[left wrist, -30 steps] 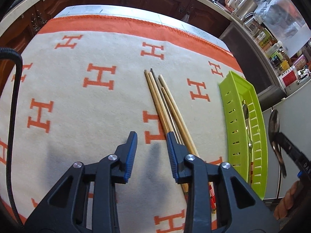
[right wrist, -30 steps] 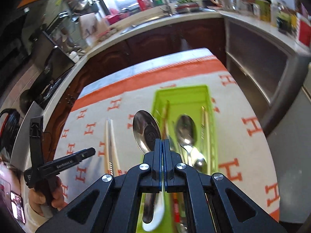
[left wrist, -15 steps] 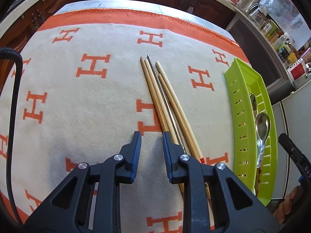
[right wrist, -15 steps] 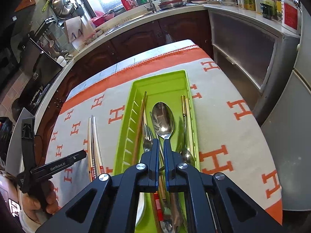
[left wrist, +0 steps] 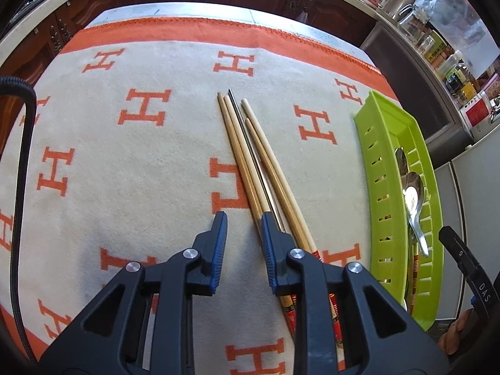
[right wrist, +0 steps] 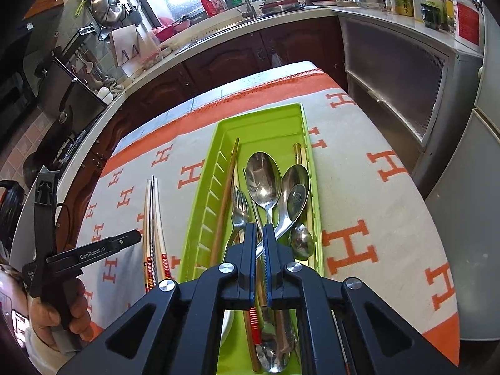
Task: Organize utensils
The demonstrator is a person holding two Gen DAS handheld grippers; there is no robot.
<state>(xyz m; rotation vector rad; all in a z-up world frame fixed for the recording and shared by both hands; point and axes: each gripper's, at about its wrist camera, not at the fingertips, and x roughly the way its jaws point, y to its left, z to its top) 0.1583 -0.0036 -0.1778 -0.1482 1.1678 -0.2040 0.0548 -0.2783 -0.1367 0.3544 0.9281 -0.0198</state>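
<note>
The right gripper point(right wrist: 257, 237) hangs low over the green tray point(right wrist: 200, 206), its fingers clenched on the handle of a large spoon point(right wrist: 262, 178), probably so the spoon can be laid down rather than dropped. That spoon runs lengthwise along the tray, bowl toward the far end and handle back toward the fingers, parallel to the fork point(right wrist: 239, 215), the other spoons and the chopsticks already lying there. The left gripper point(left wrist: 242, 229) hovers over the loose chopsticks point(left wrist: 250, 159) on the patterned cloth point(left wrist: 125, 172) covering the surface, well to the left of the tray. Its fingers are released with a narrow gap, nothing between them, one tip over the bundle, likely lining up a pick. The chopsticks lie side by side, thin tips away, red-banded ends near
</note>
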